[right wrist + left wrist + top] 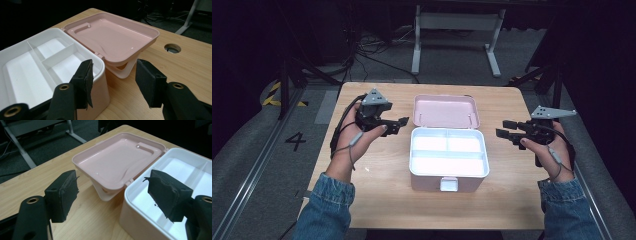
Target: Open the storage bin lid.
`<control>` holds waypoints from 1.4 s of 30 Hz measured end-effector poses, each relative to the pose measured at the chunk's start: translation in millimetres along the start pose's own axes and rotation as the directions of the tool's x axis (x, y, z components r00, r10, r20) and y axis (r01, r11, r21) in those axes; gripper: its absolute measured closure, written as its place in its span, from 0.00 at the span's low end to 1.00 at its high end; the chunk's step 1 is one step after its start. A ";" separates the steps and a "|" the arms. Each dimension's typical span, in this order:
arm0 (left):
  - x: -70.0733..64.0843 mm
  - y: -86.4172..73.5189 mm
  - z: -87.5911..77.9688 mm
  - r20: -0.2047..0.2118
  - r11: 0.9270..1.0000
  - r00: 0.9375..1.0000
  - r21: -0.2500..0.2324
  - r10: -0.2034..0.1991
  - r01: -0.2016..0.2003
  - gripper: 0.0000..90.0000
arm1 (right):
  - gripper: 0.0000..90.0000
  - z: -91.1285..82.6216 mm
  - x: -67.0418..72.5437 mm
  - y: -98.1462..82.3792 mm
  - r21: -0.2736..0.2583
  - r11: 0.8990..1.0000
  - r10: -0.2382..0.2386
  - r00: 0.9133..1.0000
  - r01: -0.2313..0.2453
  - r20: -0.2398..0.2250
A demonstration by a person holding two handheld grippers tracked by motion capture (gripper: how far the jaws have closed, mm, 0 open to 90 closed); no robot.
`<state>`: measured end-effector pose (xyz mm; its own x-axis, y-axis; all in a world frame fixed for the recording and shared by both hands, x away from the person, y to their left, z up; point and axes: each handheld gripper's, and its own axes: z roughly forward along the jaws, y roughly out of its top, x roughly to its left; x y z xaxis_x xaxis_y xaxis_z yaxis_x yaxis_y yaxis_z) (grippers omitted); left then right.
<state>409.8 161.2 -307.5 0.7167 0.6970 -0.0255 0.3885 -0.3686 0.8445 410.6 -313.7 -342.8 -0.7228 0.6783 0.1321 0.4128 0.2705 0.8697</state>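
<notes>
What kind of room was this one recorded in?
Probably a lab or workshop set up for recording, not a home. A small wooden table stands on grey carpet with loose cables on the floor behind it, yellow-and-black hazard tape at the left, and a white desk frame beyond.

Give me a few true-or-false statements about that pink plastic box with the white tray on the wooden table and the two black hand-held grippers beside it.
1. The pink plastic box has its lid open. True.
2. The white divided tray holds small parts. False: its compartments are empty.
3. The left gripper grips the lid. False: its jaws are open, apart from the box.
4. The right gripper is open, holding nothing. True.
5. The box stands on a light wooden table. True.
</notes>
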 end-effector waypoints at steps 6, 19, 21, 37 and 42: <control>2.0 -17.1 -22.1 -0.044 1.000 0.999 -0.011 -0.026 0.025 0.27 | 0.53 -1.5 -5.9 -4.2 0.027 1.000 0.005 1.000 -0.006 0.020; 14.8 -55.8 -53.3 -0.145 0.993 0.982 -0.037 -0.118 0.114 0.28 | 0.53 -11.2 -12.9 -12.4 0.056 0.998 0.026 0.998 -0.028 0.051; 17.7 -61.7 -55.0 -0.166 0.991 0.977 -0.021 -0.133 0.131 0.28 | 0.53 -13.6 -14.2 -14.1 0.060 0.998 0.028 0.998 -0.032 0.058; 36.0 -90.3 -48.0 -0.294 0.954 0.943 0.201 -0.157 0.222 0.29 | 0.50 -27.1 -28.2 -30.2 0.097 0.993 0.059 0.991 -0.071 0.120; 40.5 -95.8 -44.9 -0.313 0.930 0.931 0.248 -0.186 0.269 0.30 | 0.50 -24.2 -32.7 -35.7 0.133 0.987 0.070 0.988 -0.088 0.135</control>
<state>375.6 252.3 -365.5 0.4139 0.9102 -0.0134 0.6984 -0.3080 0.6461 406.0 -362.1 -366.6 -0.6106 0.7817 0.1269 0.5445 0.2980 0.7840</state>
